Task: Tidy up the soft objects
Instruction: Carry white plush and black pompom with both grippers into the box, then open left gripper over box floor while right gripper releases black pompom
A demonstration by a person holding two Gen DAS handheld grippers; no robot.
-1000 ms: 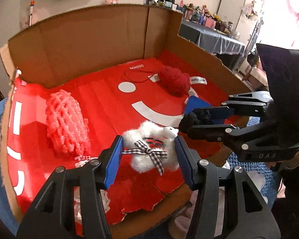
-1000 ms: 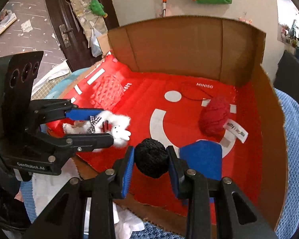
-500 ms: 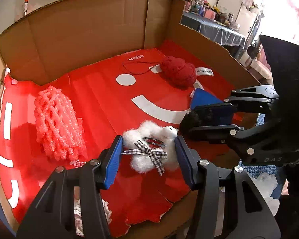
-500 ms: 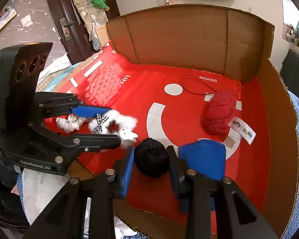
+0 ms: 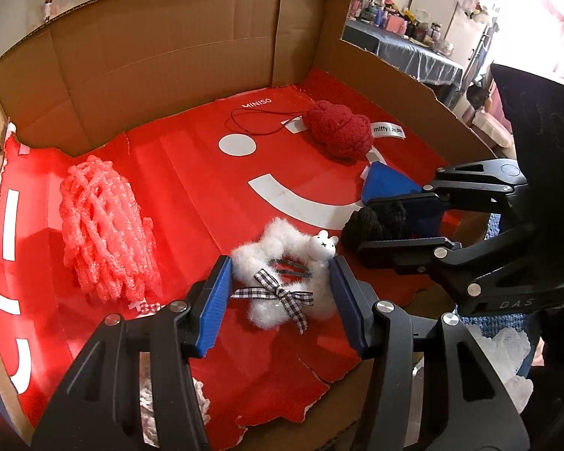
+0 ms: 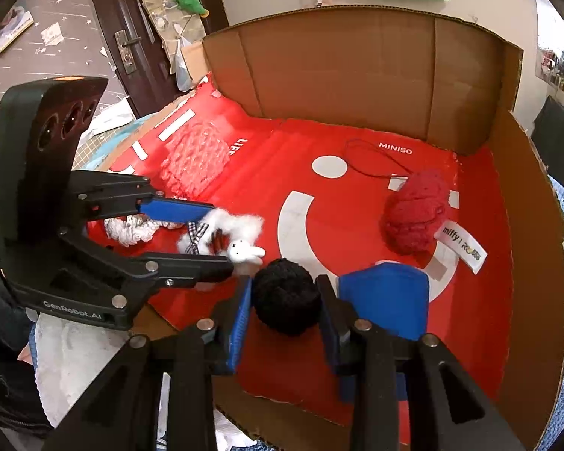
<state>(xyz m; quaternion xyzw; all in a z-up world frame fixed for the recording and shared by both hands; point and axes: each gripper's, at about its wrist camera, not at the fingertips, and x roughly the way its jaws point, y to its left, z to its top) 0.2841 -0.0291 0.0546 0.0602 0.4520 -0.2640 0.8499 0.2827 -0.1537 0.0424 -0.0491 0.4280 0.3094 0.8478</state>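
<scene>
Two soft things sit between your tools at the near edge of the cardboard box (image 5: 161,60), both on its red paper lining (image 5: 191,173). Your left tool (image 5: 278,289) straddles the white fluffy scrunchie (image 5: 278,259) with the checked bow and little rabbit head; the pads stand just beside the fluff, and I cannot tell whether they press on it. Your right tool (image 6: 284,300) has the black pom-pom (image 6: 285,295) between its pads, and its jaws are opening. Just right of that pom-pom lies a blue piece (image 6: 385,297). Farther back rests the dark red knitted plush (image 5: 338,133) with its white tag, and at the left the pink foam net (image 5: 105,229).
</scene>
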